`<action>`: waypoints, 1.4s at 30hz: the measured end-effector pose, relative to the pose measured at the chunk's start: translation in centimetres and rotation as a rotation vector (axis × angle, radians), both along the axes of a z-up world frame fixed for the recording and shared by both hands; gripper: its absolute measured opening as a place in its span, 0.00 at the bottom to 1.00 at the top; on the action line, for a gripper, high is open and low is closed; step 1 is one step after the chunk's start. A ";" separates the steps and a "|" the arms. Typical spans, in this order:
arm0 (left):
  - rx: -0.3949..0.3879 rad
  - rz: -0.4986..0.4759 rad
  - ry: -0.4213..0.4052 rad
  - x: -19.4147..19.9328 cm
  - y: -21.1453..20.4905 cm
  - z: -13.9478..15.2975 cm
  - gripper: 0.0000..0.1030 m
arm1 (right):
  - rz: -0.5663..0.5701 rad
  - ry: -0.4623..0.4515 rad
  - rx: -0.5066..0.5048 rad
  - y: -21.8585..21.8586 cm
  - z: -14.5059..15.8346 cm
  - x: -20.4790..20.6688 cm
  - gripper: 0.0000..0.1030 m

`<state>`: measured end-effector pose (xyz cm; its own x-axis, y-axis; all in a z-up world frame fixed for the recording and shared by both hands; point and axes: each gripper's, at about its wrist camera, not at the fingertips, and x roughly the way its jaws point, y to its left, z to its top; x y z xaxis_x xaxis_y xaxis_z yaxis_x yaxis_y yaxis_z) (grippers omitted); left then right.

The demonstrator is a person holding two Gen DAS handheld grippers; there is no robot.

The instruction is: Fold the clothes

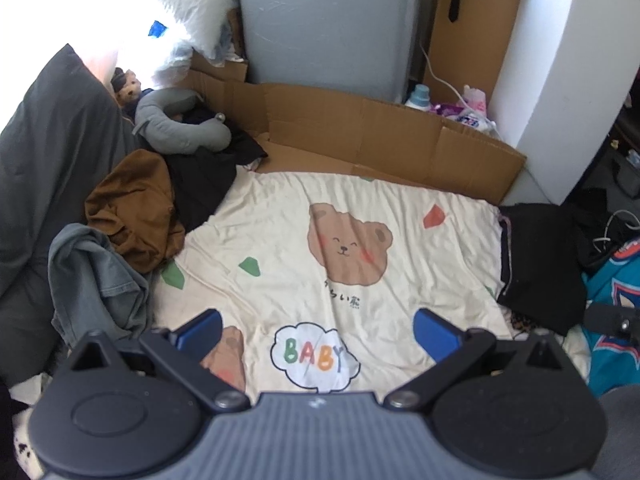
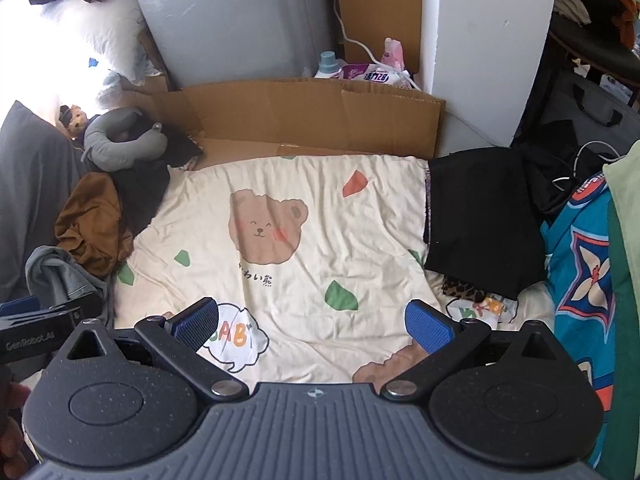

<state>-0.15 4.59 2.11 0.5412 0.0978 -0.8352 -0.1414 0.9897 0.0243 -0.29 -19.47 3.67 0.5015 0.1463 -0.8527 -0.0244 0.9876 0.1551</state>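
Above the cream bear-print sheet [image 1: 320, 208], left claw [image 1: 318, 330] and right claw [image 2: 312, 320] hover level, both spread wide and empty. Unfolded clothes [image 1: 132, 208] lie heaped at left; a folded black garment [image 2: 480, 216] rests at right.

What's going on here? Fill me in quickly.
A person holds two grippers over a bed, and neither is gripping anything. The left gripper and right gripper both hover open above the cream bear-print sheet. Unfolded clothes lie heaped at the left: a brown garment and a grey-blue garment. A flat black garment lies at the sheet's right edge. Folding hasn't visibly begun.
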 end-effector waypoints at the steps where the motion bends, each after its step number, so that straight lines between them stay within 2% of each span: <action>1: -0.001 0.003 -0.001 0.0 0.0 -0.1 1.00 | 0.000 0.001 -0.001 -0.1 -0.1 -0.2 0.99; 7: 0.000 -0.005 0.027 -0.1 -0.6 -1.4 1.00 | 0.002 -0.016 -0.011 -0.6 -0.5 -0.5 0.99; 10: 0.029 -0.015 0.015 0.0 -0.6 -1.5 1.00 | 0.001 -0.005 0.020 -1.4 -0.9 -0.3 0.99; 14: 0.016 -0.002 0.053 0.5 -0.2 -2.3 1.00 | 0.006 0.034 0.065 -2.4 -1.6 0.3 0.99; 28: 0.073 0.005 0.012 0.3 -0.9 -2.2 1.00 | 0.051 0.037 0.021 -1.2 -1.6 0.1 0.99; 37: 0.023 -0.017 0.030 0.6 -0.4 -2.4 0.99 | 0.038 0.056 0.068 -1.9 -1.9 0.4 0.99; 42: 0.036 -0.017 0.041 0.9 -0.5 -2.5 0.99 | 0.040 0.061 0.065 -1.7 -2.0 0.6 0.99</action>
<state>0.75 4.08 -0.42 0.5081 0.1192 -0.8530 -0.1222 0.9903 0.0656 0.30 -21.18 1.64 0.4418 0.2211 -0.8694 -0.0520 0.9738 0.2212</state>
